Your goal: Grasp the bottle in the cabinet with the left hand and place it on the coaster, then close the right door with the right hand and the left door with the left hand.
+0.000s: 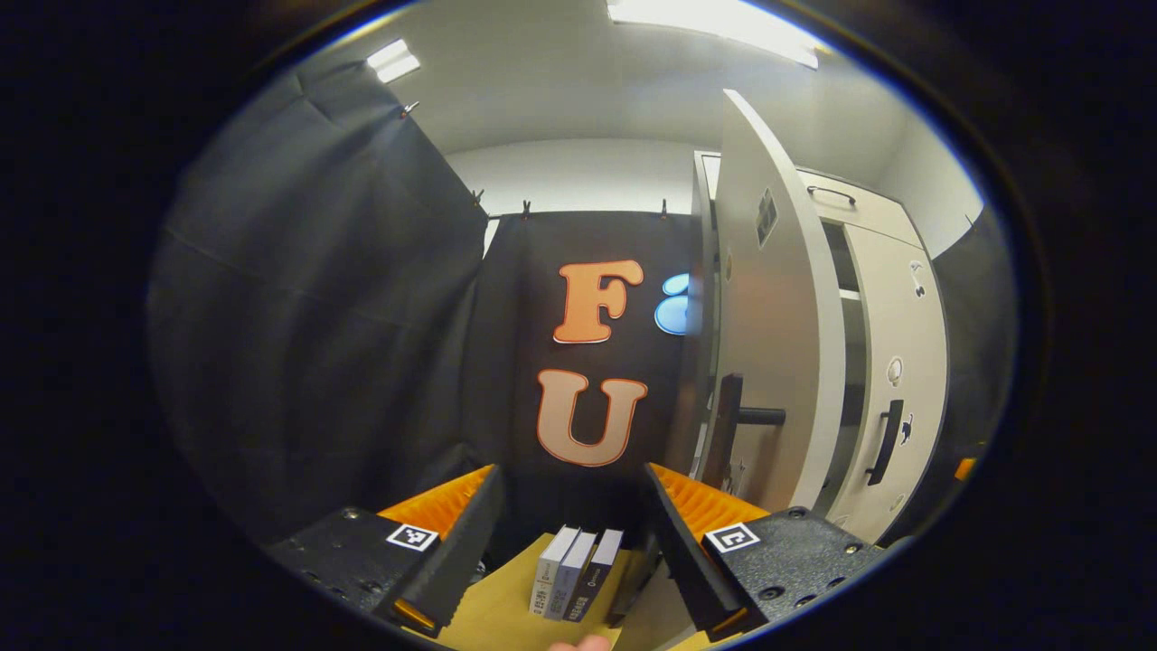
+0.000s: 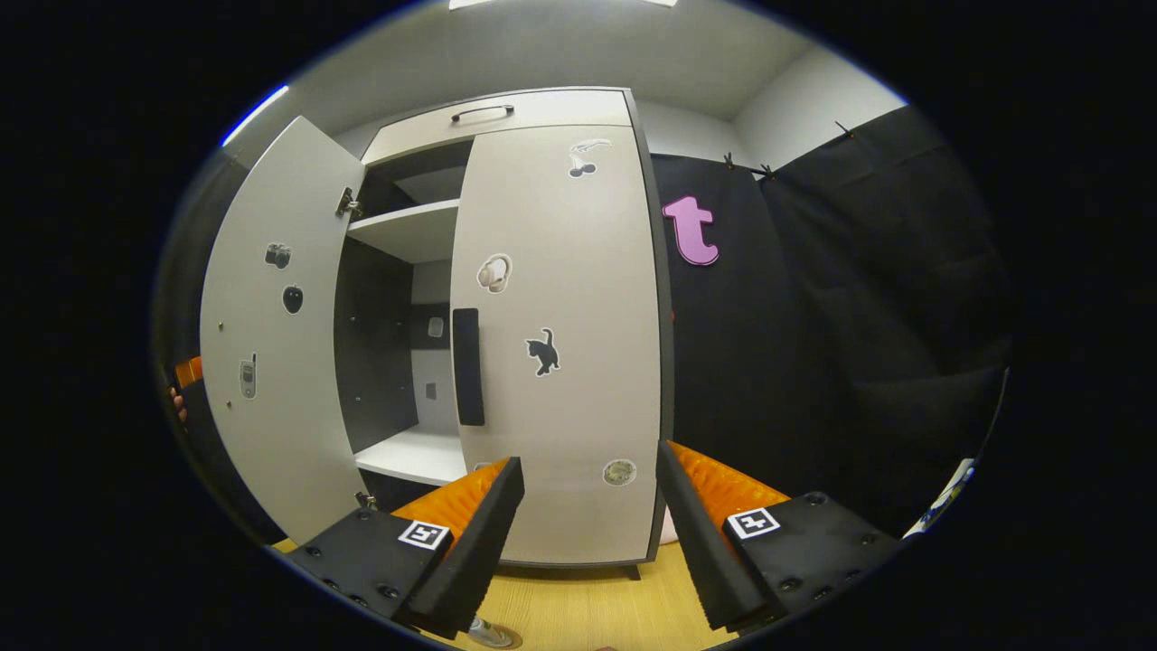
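Note:
The pale cabinet (image 2: 560,271) stands on a wooden table. Its right door (image 2: 565,407), with a black handle (image 2: 467,366), lies flat against the front. The left door (image 2: 280,362) swings wide open, baring two bare shelves (image 2: 411,457). My right gripper (image 2: 587,533) is open, low before the right door and apart from it. In the left gripper view the left door (image 1: 768,325) stands edge-on to the right, its handle (image 1: 734,425) facing me. My left gripper (image 1: 569,551) is open, left of that door. A small glassy round thing (image 2: 493,635) peeks out by the right gripper's left finger; I cannot tell what it is.
Three slim boxes (image 1: 577,571) stand upright on the wooden table (image 1: 497,615) between the left gripper's fingers, farther off. Black cloth walls close in on the left and behind. The left gripper and a fingertip (image 2: 181,393) show beyond the open door's outer edge.

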Motion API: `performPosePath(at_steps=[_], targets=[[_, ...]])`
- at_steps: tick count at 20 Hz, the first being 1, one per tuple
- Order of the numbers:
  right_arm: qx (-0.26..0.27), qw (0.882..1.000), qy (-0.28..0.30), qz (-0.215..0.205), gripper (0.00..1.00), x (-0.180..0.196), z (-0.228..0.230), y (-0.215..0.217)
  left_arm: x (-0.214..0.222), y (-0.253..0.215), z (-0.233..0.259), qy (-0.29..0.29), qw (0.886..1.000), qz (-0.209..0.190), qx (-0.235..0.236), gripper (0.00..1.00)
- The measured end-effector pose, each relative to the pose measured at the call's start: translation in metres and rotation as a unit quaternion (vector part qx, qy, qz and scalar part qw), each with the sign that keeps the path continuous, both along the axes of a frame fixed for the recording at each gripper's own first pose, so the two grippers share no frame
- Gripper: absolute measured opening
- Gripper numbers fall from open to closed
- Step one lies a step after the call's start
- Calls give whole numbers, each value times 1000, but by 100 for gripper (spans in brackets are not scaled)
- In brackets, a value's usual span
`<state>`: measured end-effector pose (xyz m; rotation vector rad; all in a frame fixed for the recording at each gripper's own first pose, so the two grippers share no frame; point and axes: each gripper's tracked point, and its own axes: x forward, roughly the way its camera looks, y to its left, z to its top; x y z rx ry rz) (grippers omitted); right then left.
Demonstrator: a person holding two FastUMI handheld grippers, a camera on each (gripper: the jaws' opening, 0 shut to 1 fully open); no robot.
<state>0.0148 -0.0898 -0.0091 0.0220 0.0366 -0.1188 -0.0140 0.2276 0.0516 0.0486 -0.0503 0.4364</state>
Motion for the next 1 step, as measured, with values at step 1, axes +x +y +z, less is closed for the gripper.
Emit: performPosePath(at_steps=[1], targets=[[4, 1000, 2, 1, 89, 1, -1, 1, 2, -4, 0, -1, 1000, -7, -3, 92]])
